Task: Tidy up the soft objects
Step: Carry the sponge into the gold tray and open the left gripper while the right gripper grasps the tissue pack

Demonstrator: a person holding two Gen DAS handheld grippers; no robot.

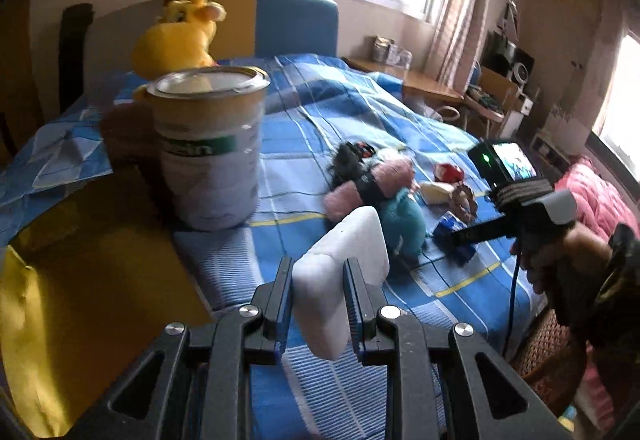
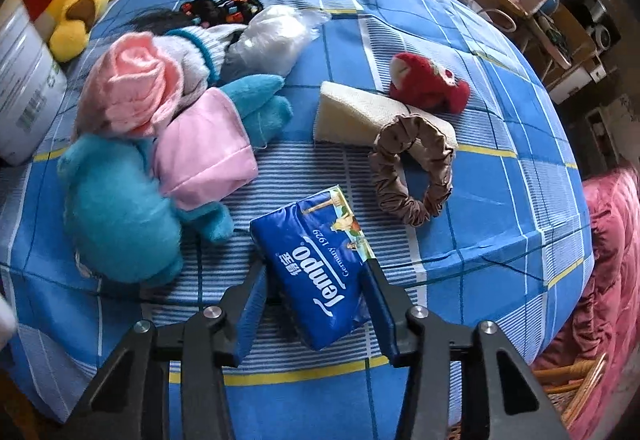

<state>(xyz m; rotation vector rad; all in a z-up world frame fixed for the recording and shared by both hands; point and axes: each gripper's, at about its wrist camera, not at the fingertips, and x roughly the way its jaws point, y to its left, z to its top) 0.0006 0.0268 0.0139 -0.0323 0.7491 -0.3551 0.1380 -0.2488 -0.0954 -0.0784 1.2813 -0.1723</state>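
Note:
My left gripper (image 1: 319,272) is shut on a white sponge block (image 1: 340,276), held above the bed. A tall open tin (image 1: 212,144) stands ahead to the left; it also shows in the right wrist view (image 2: 24,88). My right gripper (image 2: 316,272) is open, with its fingers on either side of a blue Tempo tissue pack (image 2: 320,268) lying on the bed. A teal plush (image 2: 116,208), pink pouch (image 2: 200,148), pink knit item (image 2: 132,96), cream sponge (image 2: 360,112), brown scrunchie (image 2: 412,176) and red plush (image 2: 432,84) lie beyond it. The right gripper also shows in the left wrist view (image 1: 460,240).
A yellow plush (image 1: 180,36) sits by the headboard, also in the right wrist view (image 2: 68,0). The blue checked bedspread (image 2: 500,200) drops off at the right, beside a pink quilt (image 2: 612,260). A yellow surface (image 1: 80,320) lies left of the bed. A desk (image 1: 424,84) stands behind.

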